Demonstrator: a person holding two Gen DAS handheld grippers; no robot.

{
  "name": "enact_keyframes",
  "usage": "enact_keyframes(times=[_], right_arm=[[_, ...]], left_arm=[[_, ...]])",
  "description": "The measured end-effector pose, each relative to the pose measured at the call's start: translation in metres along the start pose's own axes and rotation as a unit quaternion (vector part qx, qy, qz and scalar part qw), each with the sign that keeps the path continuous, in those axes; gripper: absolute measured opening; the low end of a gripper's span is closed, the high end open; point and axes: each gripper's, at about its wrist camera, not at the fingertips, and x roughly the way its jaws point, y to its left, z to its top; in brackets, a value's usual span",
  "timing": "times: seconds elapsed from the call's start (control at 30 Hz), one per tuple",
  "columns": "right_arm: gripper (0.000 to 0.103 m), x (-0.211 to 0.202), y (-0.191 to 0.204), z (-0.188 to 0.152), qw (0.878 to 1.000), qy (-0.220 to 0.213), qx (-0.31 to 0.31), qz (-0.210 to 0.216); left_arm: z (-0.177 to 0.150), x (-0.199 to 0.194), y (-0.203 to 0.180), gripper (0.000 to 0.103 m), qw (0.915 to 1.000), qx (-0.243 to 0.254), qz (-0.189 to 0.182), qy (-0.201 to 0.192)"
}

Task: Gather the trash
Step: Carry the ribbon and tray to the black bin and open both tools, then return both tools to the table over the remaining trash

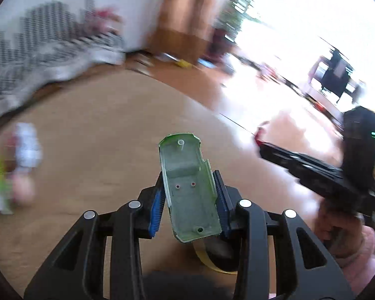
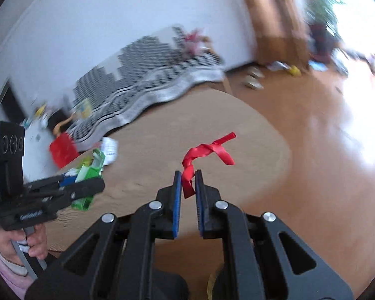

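We're carrying two bits of trash at once here, both up in the air over the round tan rug (image 2: 237,115), toward its near edge. The pale green hollow plastic shell (image 1: 190,187) is looking stiff and light, probably a bit brittle at its thin rim, so gripping across its long side walls is working fine; the left gripper (image 1: 190,197) is pinching it there, jaws part-way spread around its width. The crinkled red ribbon strip (image 2: 207,152) is floppy and nearly weightless, so any spot will do; the right gripper (image 2: 187,182) is almost pressed together on its lower end, the rest curling free. More scraps, a green-and-white wrapper (image 2: 92,167) maybe, are sitting near the rug's left edge, though the blur is making that hard to call.
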Motion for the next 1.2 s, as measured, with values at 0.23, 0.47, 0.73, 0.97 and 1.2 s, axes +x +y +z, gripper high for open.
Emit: enact_keyframes(times=[0.23, 0.47, 0.73, 0.97, 1.2], right_arm=[[0.011, -0.003, -0.123, -0.101, 0.984, 0.105, 0.143, -0.032], [0.011, 0.008, -0.149, -0.141, 0.974, 0.133, 0.181, -0.026], [0.011, 0.010, -0.155, -0.140, 0.973, 0.137, 0.184, -0.017], [0.065, 0.015, -0.169, -0.137, 0.953, 0.173, 0.247, -0.024], [0.097, -0.023, -0.179, -0.123, 0.943, 0.096, 0.251, -0.196]], left_arm=[[-0.061, 0.129, -0.090, 0.036, 0.9817, 0.012, -0.075, 0.175], [-0.086, 0.163, -0.096, 0.036, 0.9724, 0.014, -0.059, 0.225], [-0.083, 0.165, -0.083, 0.036, 0.9706, 0.009, -0.064, 0.232], [-0.076, 0.151, -0.080, 0.096, 0.9774, -0.008, -0.060, 0.203], [-0.041, 0.090, -0.047, 0.097, 0.9908, -0.054, -0.056, 0.110]])
